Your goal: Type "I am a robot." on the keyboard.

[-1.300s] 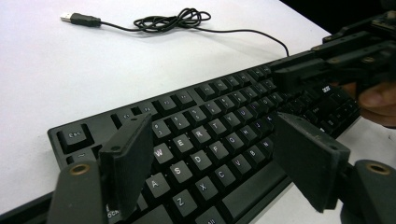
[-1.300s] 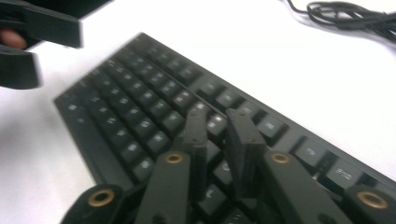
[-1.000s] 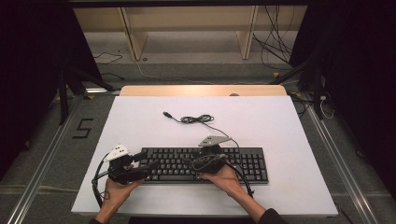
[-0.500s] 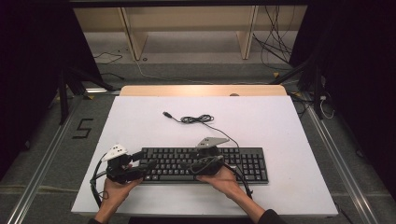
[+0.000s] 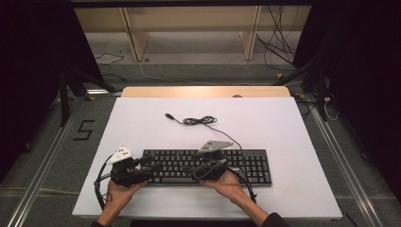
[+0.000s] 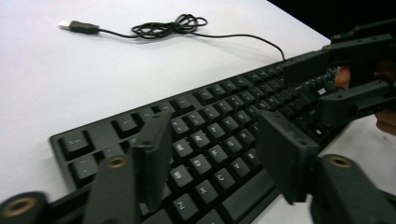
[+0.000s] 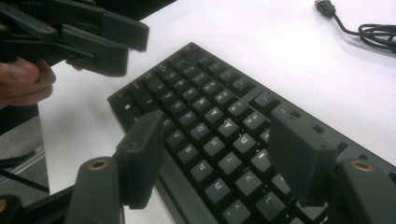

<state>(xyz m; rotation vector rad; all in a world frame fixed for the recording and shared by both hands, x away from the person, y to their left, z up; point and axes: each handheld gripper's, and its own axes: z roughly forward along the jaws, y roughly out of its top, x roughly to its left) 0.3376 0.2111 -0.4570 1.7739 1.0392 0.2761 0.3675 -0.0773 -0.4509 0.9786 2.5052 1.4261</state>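
Note:
A black keyboard (image 5: 246, 163) lies flat near the front of the white table, its thin cable (image 5: 201, 121) coiled behind it and ending in a USB plug (image 5: 168, 115). My left gripper (image 5: 150, 166) hovers over the keyboard's left end, pointing right. Its jaws (image 6: 215, 128) have just been closing, stand apart above the letter keys and hold nothing. My right gripper (image 5: 187, 169) faces it from the middle of the keyboard. Its jaws (image 7: 217, 123) have just been opening and stand wide over the keys, with nothing between them. Each gripper view shows the other gripper (image 6: 313, 86) (image 7: 128, 46) farther off.
The white table top (image 5: 283, 123) has a wooden strip (image 5: 203, 91) along its far edge. Beyond it stand shelf legs and loose cables on the floor. A "5" mark (image 5: 85, 130) lies on the floor at the left. Both hands rest near the table's front edge.
Both hands keep their places at the keyboard. The keyboard and cable have not moved.

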